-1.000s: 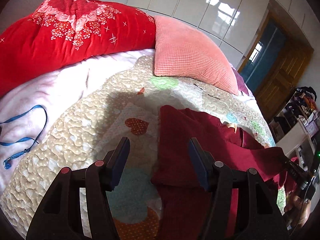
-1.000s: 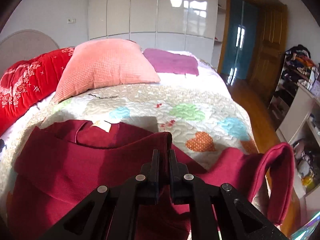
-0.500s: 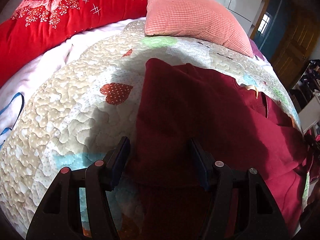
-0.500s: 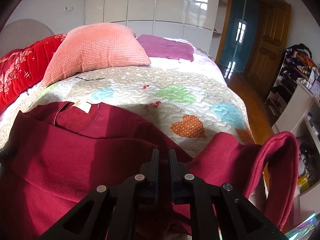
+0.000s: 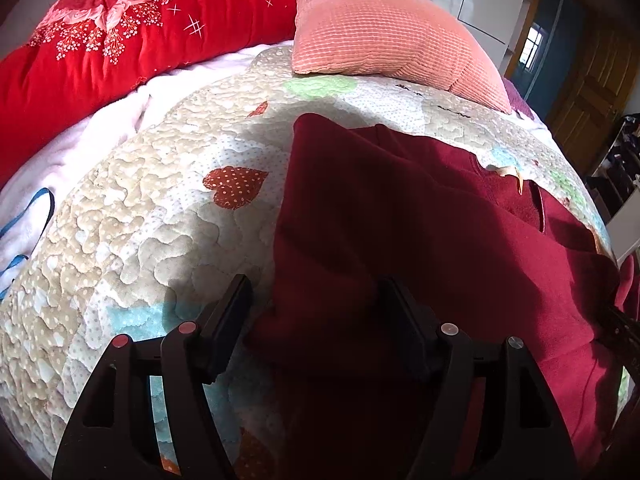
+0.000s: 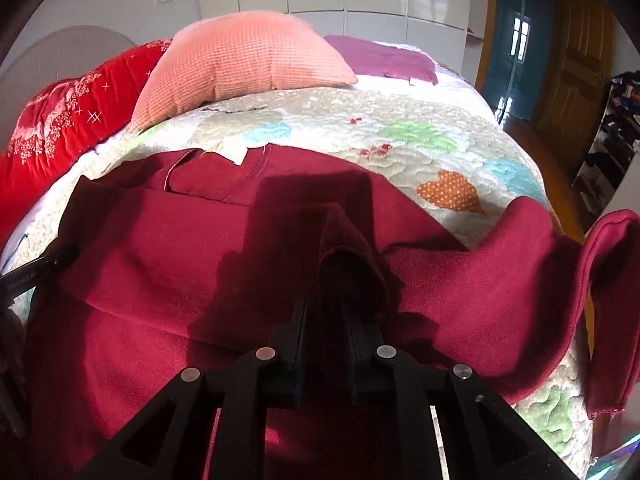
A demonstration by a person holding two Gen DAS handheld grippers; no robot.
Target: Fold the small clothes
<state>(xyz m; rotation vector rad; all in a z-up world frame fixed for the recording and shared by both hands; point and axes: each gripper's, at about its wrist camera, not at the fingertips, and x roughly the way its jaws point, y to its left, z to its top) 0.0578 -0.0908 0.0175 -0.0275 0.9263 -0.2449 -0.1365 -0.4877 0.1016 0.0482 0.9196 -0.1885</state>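
A dark red sweater (image 5: 420, 216) lies spread on the quilted bedspread (image 5: 152, 200), its collar and tag toward the pillows. My left gripper (image 5: 320, 312) is open, its jaws wide apart on either side of the sweater's folded left edge. In the right wrist view the sweater (image 6: 160, 264) fills the foreground. My right gripper (image 6: 326, 316) is shut on a pinched ridge of the red fabric. One sleeve (image 6: 600, 288) hangs off the bed's right side.
A pink corduroy pillow (image 6: 244, 68) and a red floral quilt (image 5: 120, 40) lie at the head of the bed. A purple cloth (image 6: 384, 58) lies behind the pillow. A blue cord (image 5: 24, 224) lies at the left. Shelves and a wooden door stand at the right.
Both grippers have moved down and forward, closer to the sweater. The left jaws, still open, now straddle the sweater's edge. The right gripper stays shut on the fabric, its jaws slightly wider.
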